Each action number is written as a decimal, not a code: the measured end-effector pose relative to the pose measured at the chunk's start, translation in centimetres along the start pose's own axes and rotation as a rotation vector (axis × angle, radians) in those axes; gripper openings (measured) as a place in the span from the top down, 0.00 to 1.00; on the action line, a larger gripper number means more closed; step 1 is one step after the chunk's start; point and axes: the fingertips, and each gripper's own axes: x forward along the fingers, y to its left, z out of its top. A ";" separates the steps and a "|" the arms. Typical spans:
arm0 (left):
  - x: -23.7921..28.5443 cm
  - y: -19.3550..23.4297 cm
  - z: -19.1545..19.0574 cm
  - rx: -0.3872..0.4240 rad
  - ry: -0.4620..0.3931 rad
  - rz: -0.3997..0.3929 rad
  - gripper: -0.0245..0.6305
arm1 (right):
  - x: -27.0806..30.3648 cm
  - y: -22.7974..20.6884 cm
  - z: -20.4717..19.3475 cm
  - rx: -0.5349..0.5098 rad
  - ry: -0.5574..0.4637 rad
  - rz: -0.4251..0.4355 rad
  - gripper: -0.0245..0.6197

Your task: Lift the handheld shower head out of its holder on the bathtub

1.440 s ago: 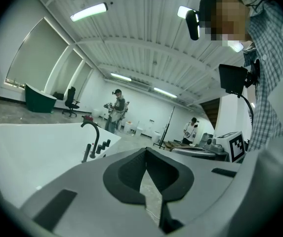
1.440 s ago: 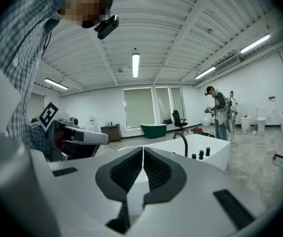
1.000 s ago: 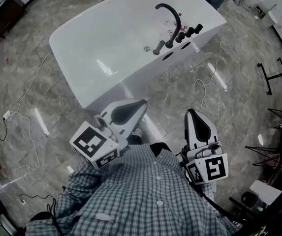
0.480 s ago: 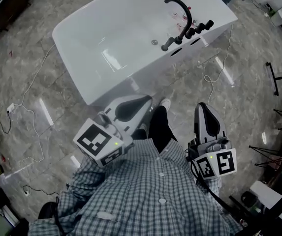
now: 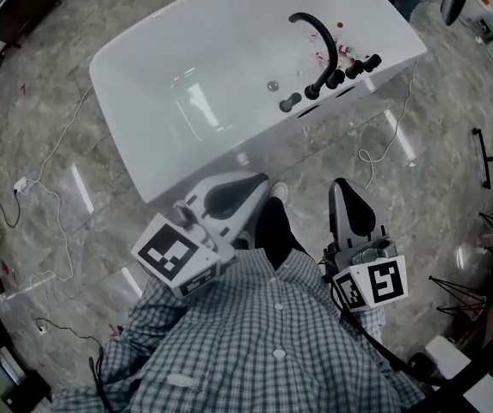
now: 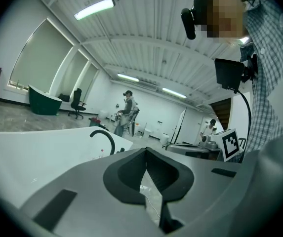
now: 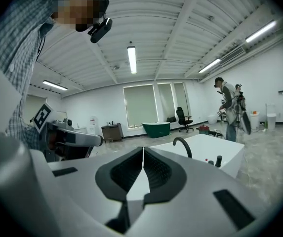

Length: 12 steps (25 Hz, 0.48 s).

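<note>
Head view: we have edged closer to the bathtub (image 5: 108, 76). The shower head (image 5: 289, 103) sits in its holder on the near rim toward the right end, well ahead of the left gripper (image 5: 250, 181) and the right gripper (image 5: 342, 192). Left gripper view: jaws clenched on nothing. Right gripper view: likewise clenched and empty, so we still have the whole reach to make.

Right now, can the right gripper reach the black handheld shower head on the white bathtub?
Probably not yet: right gripper is shut, back by the checked shirt, floor between it and the black handheld shower head. Nothing blocks it.
</note>
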 end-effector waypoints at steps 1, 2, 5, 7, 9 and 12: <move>1.0 0.3 0.4 0.000 -0.002 0.004 0.96 | 0.8 -0.7 0.4 -0.010 0.001 0.020 0.93; 2.0 0.8 0.7 -0.001 -0.002 0.011 0.96 | 1.6 -1.4 0.8 -0.020 0.000 0.040 0.93; 4.6 2.2 1.5 -0.021 -0.005 0.042 0.96 | 3.8 -3.4 1.9 -0.045 0.005 0.095 0.93; 6.3 3.1 2.0 -0.035 -0.008 0.070 0.96 | 5.3 -4.8 2.3 -0.052 0.015 0.127 0.93; 7.7 4.2 2.5 -0.040 -0.009 0.096 0.96 | 6.8 -6.1 2.6 -0.054 0.020 0.156 0.93; 9.7 5.6 3.0 -0.046 -0.008 0.132 0.96 | 9.0 -7.9 2.3 -0.044 0.043 0.193 0.93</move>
